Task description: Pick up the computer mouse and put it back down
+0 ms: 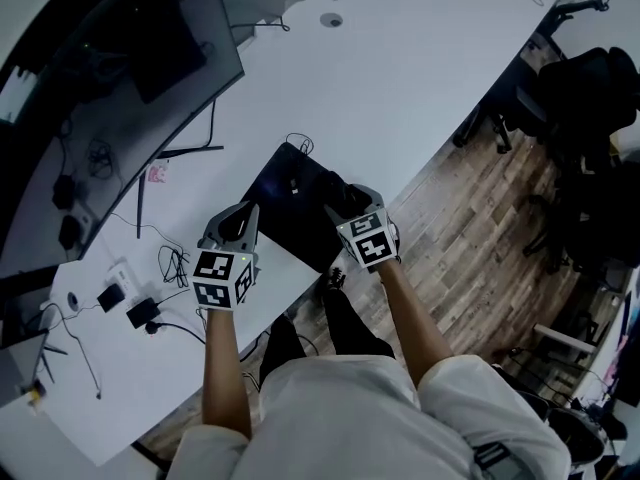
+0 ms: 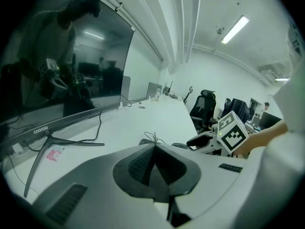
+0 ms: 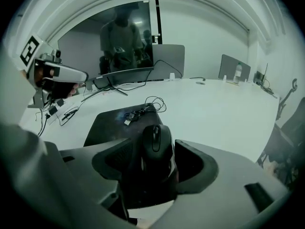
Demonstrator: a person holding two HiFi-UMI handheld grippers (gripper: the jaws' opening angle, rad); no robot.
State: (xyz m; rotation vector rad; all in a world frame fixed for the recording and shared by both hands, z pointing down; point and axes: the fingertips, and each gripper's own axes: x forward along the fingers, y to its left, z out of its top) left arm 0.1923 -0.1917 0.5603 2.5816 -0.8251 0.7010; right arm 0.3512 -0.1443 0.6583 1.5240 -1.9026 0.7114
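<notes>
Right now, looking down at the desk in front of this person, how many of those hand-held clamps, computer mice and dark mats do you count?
2 grippers: left gripper, right gripper
1 computer mouse
1 black mat
Total: 4

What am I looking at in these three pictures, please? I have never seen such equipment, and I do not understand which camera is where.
There is no robot here: a person holds a two-jaw gripper in each hand. The head view comes from a camera on the person's head and looks down at the left gripper and the right gripper over a white table. The other two views come from a camera riding on each gripper, looking along its jaws. On the table are a black mouse pad, a curved monitor and some cables and adapters. In the right gripper view, the jaws sit against both sides of the computer mouse; whether it is lifted off the pad cannot be told. The left gripper's jaws are together and hold nothing.
</notes>
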